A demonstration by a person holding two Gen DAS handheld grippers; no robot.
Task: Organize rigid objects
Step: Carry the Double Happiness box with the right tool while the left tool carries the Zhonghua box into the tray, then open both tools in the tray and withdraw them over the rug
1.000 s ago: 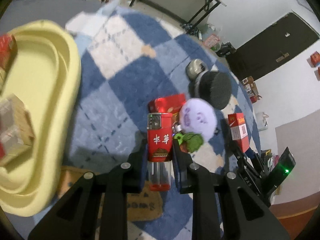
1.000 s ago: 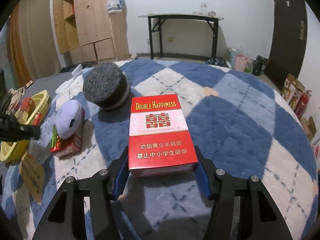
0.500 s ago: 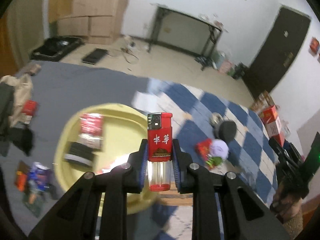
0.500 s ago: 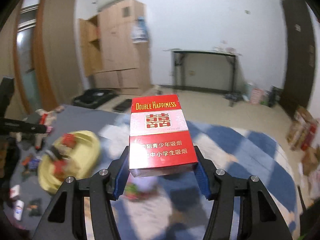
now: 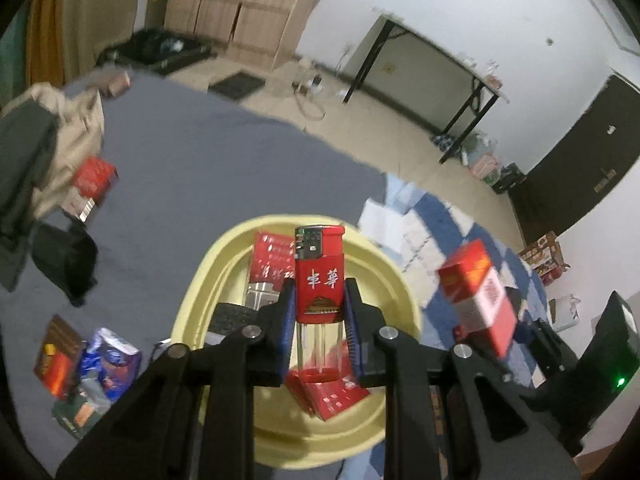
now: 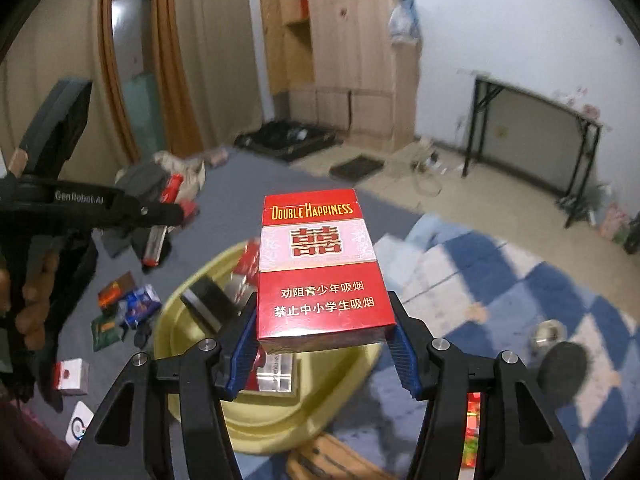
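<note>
My left gripper (image 5: 319,320) is shut on a red lighter (image 5: 319,280) with a clear lower half, held upright in the air over the yellow basin (image 5: 208,280). My right gripper (image 6: 322,340) is shut on a red and white cigarette pack (image 6: 320,268), also held up over the yellow basin (image 6: 360,364). Several red packs, a black box and a silver box lie inside the basin. In the left wrist view the pack (image 5: 480,296) shows at the right in the other gripper. In the right wrist view the left gripper (image 6: 168,212) with its lighter (image 6: 156,244) reaches in from the left.
The basin sits on a grey carpet (image 5: 200,168) beside a blue and white checked rug (image 6: 520,280). Small packets (image 5: 104,364) and clothes (image 5: 44,152) lie left of the basin. A black round object (image 6: 564,364) and a metal cup (image 6: 548,332) rest on the rug. A black table (image 6: 532,128) stands by the far wall.
Both grippers rose from the checked rug and swung over to the yellow basin, each keeping its hold. The basin now lies under both, and the right-held pack has come into the left wrist view.
</note>
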